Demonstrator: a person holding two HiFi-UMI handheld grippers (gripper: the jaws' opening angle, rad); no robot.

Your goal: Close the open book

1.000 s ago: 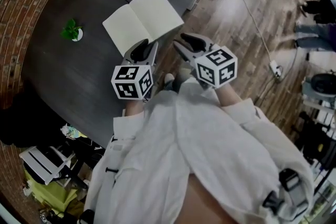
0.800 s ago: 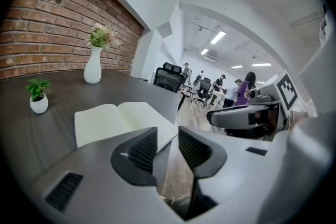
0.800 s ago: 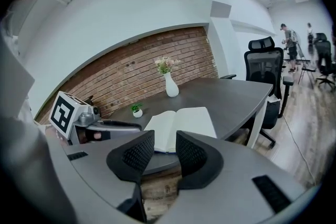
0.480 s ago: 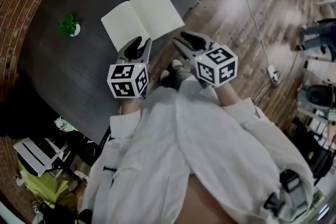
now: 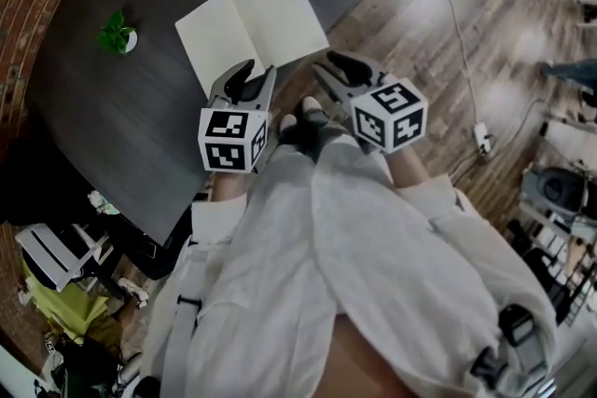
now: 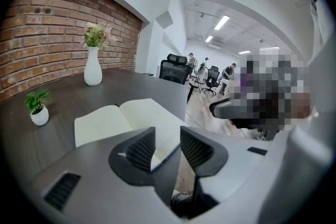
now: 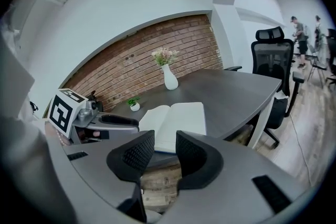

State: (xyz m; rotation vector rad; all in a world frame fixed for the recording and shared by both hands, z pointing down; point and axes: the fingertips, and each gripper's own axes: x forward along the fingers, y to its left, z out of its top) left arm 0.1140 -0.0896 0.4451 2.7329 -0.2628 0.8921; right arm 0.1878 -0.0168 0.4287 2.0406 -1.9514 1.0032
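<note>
The book (image 5: 250, 23) lies open on the table (image 5: 140, 107). Just short of its near edge, my left gripper (image 5: 254, 77) has just been opening, empty; my right gripper (image 5: 326, 70) also gapes empty. I should slip under one cover's outer edge and fold slowly.

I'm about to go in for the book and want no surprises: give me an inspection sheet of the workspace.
Surface: dark table, curved edge.
Job's things: book lies open and flat, pages blank, near the table's edge.
Clutter: small plant and vase with flowers, both apart from the book.
Grippers: left gripper open, fingers have just been opening, nothing between them; right gripper open, empty; both near the book.
Cables: one cable runs across the floor to a power strip, off the table.
Surroundings: brick wall, office chair, people far off.
</note>
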